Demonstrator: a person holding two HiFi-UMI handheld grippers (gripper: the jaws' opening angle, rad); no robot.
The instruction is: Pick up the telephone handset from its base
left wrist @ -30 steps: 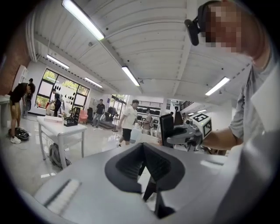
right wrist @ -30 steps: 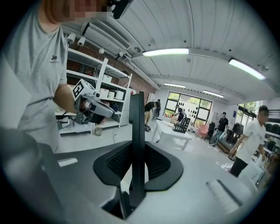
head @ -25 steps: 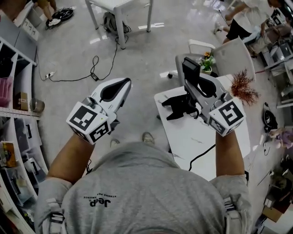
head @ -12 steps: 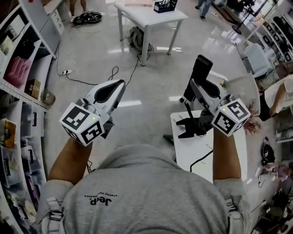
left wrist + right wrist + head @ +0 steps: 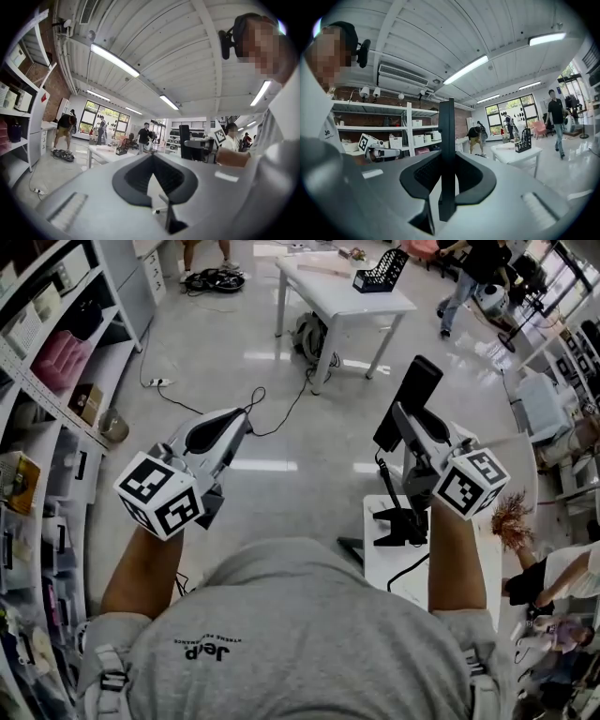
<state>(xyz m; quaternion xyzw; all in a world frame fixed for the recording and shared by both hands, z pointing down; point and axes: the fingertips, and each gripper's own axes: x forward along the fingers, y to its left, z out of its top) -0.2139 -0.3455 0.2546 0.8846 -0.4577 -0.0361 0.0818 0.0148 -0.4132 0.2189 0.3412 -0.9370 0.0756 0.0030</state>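
We wear a grey short-sleeved T-shirt [image 5: 281, 634] with small dark lettering [image 5: 204, 651] below the collar and grey webbing straps [image 5: 105, 676] over both shoulders. The left gripper [image 5: 246, 414] and right gripper [image 5: 397, 414] have pale grey shells with black lining inside the jaws. At the rear of each sits a white cube [image 5: 159, 495] with black square markers.

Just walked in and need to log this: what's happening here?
A person has a hand-held gripper in each hand. The right hand-held gripper is clamped on the black handset, held up in the air, clear of its black base on the white table. The left hand-held gripper is shut and empty, off to the side.
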